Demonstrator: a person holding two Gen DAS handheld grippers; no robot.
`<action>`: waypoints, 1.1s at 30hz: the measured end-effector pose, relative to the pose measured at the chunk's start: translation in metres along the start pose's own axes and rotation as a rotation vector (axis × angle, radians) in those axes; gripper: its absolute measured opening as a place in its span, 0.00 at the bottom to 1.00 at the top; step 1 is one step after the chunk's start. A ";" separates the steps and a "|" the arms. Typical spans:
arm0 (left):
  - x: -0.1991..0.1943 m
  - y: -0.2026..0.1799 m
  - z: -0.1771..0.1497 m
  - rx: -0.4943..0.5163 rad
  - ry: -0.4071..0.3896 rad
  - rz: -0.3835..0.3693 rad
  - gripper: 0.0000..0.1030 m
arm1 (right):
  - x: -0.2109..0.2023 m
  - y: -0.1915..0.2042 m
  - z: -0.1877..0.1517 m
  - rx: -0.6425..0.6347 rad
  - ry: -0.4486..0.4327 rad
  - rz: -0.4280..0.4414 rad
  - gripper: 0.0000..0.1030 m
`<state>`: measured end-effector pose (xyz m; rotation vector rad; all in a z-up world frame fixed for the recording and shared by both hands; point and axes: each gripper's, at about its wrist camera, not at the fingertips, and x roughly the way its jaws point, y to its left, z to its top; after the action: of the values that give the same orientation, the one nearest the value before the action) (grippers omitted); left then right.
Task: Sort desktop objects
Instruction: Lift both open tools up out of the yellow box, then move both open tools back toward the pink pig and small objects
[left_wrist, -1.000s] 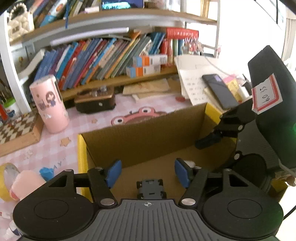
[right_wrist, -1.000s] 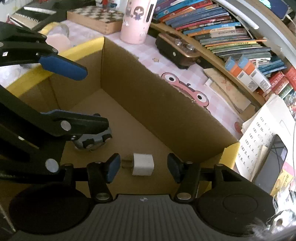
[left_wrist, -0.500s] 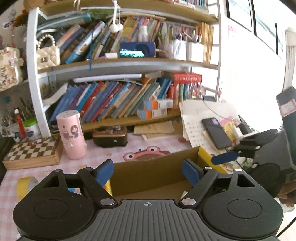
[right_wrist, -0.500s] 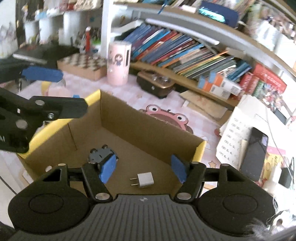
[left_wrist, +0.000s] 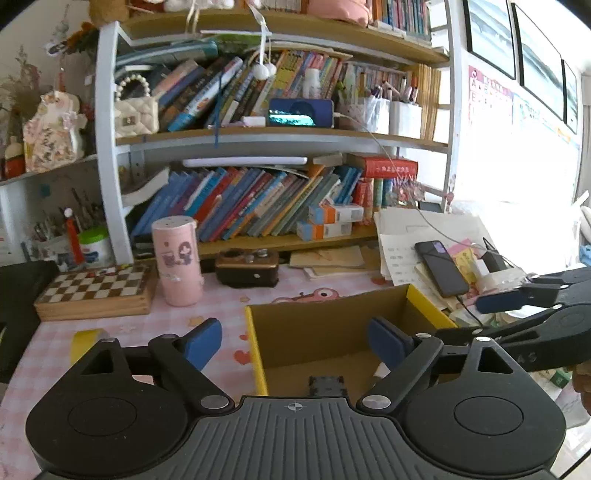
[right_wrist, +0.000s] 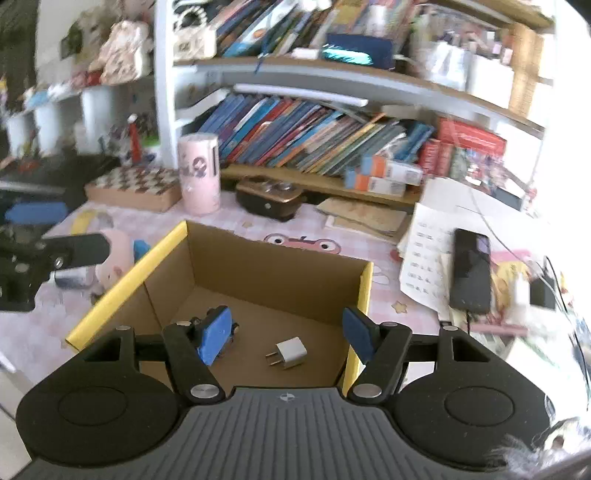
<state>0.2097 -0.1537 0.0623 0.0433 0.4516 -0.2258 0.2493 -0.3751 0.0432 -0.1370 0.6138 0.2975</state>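
Note:
An open cardboard box (left_wrist: 255, 343) with yellow top edges stands on the pink desk. On its floor lie a small dark toy car (left_wrist: 327, 386) and a white charger plug (right_wrist: 290, 352). In the right wrist view the car (right_wrist: 231, 328) is half hidden behind a blue pad. My left gripper (left_wrist: 293, 343) hangs above the box's near left corner, its jaws opening, nothing between them. My right gripper (right_wrist: 287, 336) hovers over the box's near side, also opening and holding nothing. Each gripper shows in the other's view: the right gripper (left_wrist: 495, 317) and the left gripper (right_wrist: 55, 230).
Behind the box stand a pink cylinder (left_wrist: 179, 258), a chessboard case (left_wrist: 96, 288) and a brown case (left_wrist: 247, 267). A yellow tape roll (left_wrist: 83, 341) and a pink plush (right_wrist: 114, 254) lie to the left. A phone (left_wrist: 441, 267) lies on papers to the right, bookshelves behind.
Both grippers have risen out of the box and pulled back, their jaws spreading wider. The toy car and the charger plug have stayed on the box floor.

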 end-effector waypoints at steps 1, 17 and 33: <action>-0.005 0.002 -0.002 0.002 -0.005 0.000 0.87 | -0.005 0.002 -0.003 0.024 -0.011 -0.016 0.65; -0.066 0.048 -0.055 0.002 0.043 0.002 0.87 | -0.055 0.076 -0.069 0.267 0.005 -0.171 0.66; -0.119 0.083 -0.111 0.039 0.111 0.023 0.88 | -0.082 0.161 -0.125 0.338 0.073 -0.248 0.68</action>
<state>0.0769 -0.0378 0.0132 0.0998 0.5570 -0.2103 0.0668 -0.2687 -0.0167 0.1021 0.7034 -0.0538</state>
